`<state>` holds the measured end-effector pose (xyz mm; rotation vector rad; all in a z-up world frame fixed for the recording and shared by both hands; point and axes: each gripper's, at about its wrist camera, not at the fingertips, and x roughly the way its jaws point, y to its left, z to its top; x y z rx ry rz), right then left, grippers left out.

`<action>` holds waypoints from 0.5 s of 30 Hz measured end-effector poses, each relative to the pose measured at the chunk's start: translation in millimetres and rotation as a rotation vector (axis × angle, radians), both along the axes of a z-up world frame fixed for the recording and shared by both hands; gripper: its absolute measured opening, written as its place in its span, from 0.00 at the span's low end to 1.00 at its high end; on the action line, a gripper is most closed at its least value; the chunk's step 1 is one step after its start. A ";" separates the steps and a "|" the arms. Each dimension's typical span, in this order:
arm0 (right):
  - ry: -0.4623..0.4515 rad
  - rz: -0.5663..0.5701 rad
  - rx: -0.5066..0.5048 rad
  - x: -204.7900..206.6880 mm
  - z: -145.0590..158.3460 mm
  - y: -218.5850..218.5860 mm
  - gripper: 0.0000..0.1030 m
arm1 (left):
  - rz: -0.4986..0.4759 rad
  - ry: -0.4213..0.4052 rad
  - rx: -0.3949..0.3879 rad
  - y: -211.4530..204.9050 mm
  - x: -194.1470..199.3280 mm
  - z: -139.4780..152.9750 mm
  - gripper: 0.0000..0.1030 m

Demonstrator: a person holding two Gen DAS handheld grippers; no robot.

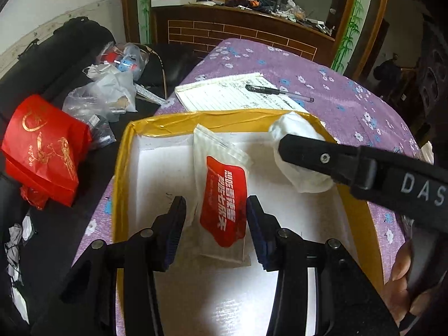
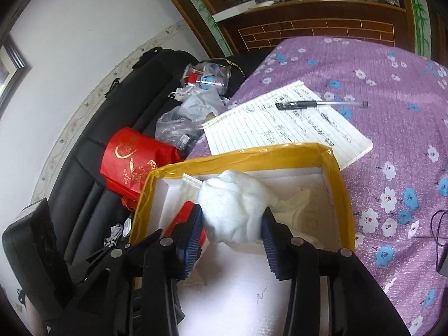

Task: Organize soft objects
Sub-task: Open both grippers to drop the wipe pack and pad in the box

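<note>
A white foam box with yellow-taped rim sits on the purple flowered table. In the left wrist view my left gripper is open over the box, its pads on either side of a clear packet with a red label that lies on the box floor. My right gripper is shut on a wad of white cloth and holds it over the box; this cloth shows behind the right finger in the left wrist view. The packet peeks out left of it.
A lined notepad with a pen lies just beyond the box. A red gift bag and plastic bags lie on the black sofa to the left. A black cable lies at the right.
</note>
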<state>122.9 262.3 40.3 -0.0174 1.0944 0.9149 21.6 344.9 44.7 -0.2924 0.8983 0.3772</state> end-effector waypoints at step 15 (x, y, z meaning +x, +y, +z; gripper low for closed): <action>-0.039 -0.027 0.018 -13.4 22.0 -20.5 0.69 | 0.012 -0.053 -0.010 -1.7 -24.5 15.6 0.46</action>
